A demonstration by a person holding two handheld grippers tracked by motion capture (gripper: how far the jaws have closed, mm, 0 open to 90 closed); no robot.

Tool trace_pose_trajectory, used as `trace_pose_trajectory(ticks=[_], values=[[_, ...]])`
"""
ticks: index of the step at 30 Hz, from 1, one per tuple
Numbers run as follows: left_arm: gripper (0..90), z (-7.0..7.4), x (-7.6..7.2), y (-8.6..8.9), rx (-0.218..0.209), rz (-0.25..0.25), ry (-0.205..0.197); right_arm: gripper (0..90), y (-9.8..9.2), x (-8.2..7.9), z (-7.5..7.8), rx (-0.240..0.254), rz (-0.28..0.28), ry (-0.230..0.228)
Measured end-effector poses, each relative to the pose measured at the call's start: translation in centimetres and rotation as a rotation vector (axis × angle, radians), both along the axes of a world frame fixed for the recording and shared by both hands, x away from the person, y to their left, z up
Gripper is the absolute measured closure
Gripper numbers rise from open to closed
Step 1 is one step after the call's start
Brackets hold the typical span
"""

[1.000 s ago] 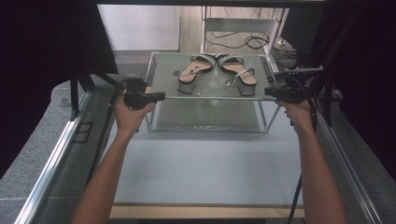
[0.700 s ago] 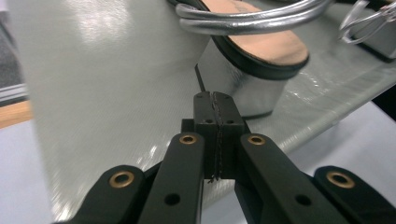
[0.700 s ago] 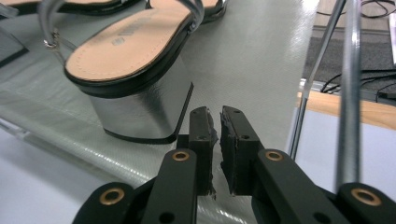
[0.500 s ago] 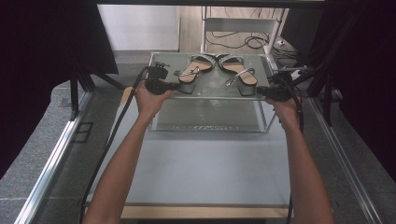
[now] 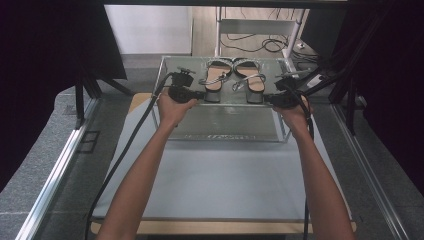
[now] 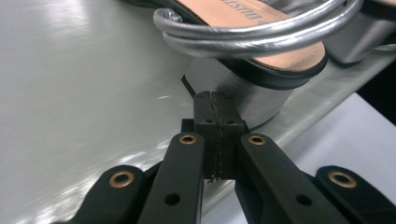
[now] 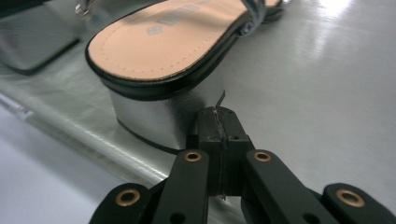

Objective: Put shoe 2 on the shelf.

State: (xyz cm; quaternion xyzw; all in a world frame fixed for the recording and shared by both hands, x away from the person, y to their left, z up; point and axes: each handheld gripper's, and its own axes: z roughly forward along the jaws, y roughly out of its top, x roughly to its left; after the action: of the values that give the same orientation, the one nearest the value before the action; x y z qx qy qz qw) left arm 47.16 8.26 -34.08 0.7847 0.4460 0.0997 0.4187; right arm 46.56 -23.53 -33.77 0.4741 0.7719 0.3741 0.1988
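Two block-heeled sandals with tan insoles and silver straps, the left sandal (image 5: 214,80) and the right sandal (image 5: 250,81), stand side by side on a clear shelf (image 5: 225,100) over the table (image 5: 220,180). They look light and rigid-heeled, with slick metallic sides; the heel block seems the firmest hold. The left hand-held gripper (image 6: 215,121) and the right hand-held gripper (image 7: 218,126) are each fully closed and empty, just beside a heel.

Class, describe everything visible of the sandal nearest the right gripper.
The right sandal has a tan insole with stitched edging, black rim, a shiny silver block heel and silver straps. It stands upright on the grey platform, heel toward the person, near the front edge, beside its mate. The shut right gripper sits just before its heel.
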Motion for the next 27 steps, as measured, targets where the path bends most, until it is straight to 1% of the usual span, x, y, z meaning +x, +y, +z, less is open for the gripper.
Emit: trace_pose_trajectory(ticks=[3,6,9,13,14,15,16,17,19,20,23,25,27], values=[[90.0,0.0,-0.1,-1.2,0.0,-0.016,-0.002,89.8,0.7,0.0,0.0,-0.009,0.02,0.001],[90.0,0.0,-0.1,-2.1,-0.015,-0.02,0.004,89.8,1.1,0.0,0.0,-0.003,0.031,0.003],[90.0,0.1,0.0,-2.8,-0.01,-0.025,0.012,89.8,1.3,0.0,-0.1,0.004,0.035,-0.001],[90.0,0.1,-0.2,-3.8,-0.009,-0.029,0.004,89.8,1.6,0.0,-0.2,0.013,0.038,-0.002],[90.0,0.1,-0.2,-4.0,-0.002,-0.03,0.001,89.7,1.7,0.0,-0.2,0.014,0.037,-0.002],[89.9,0.2,-0.2,-4.2,0.017,-0.034,-0.005,89.8,1.8,0.0,-0.3,0.012,0.036,-0.006],[89.2,0.2,-0.2,-4.1,0.027,-0.034,-0.009,89.7,1.9,0.0,-0.2,0.005,0.036,-0.008],[87.1,0.3,-0.2,-4.0,0.029,-0.035,-0.003,89.7,1.9,0.0,-0.2,-0.002,0.036,-0.011],[80.9,0.4,-0.1,-3.5,0.018,-0.032,-0.012,89.1,2.0,-0.1,-0.2,-0.014,0.04,-0.019],[80.1,0.5,-0.2,-3.2,0.016,-0.026,-0.02,88.5,1.9,-0.2,-0.2,-0.018,0.043,-0.025],[78.4,1.1,-0.7,-2.2,-0.009,-0.023,-0.041,87.3,1.6,-0.6,-0.2,0.003,0.052,-0.028],[77.1,1.5,-1.3,-1.5,-0.01,-0.032,-0.056,87.0,1.3,-1.0,0.0,0.018,0.057,-0.035],[75.2,1.7,-2.0,-0.7,-0.012,-0.037,-0.062,86.3,1.0,-1.7,0.2,0.028,0.062,-0.049]])
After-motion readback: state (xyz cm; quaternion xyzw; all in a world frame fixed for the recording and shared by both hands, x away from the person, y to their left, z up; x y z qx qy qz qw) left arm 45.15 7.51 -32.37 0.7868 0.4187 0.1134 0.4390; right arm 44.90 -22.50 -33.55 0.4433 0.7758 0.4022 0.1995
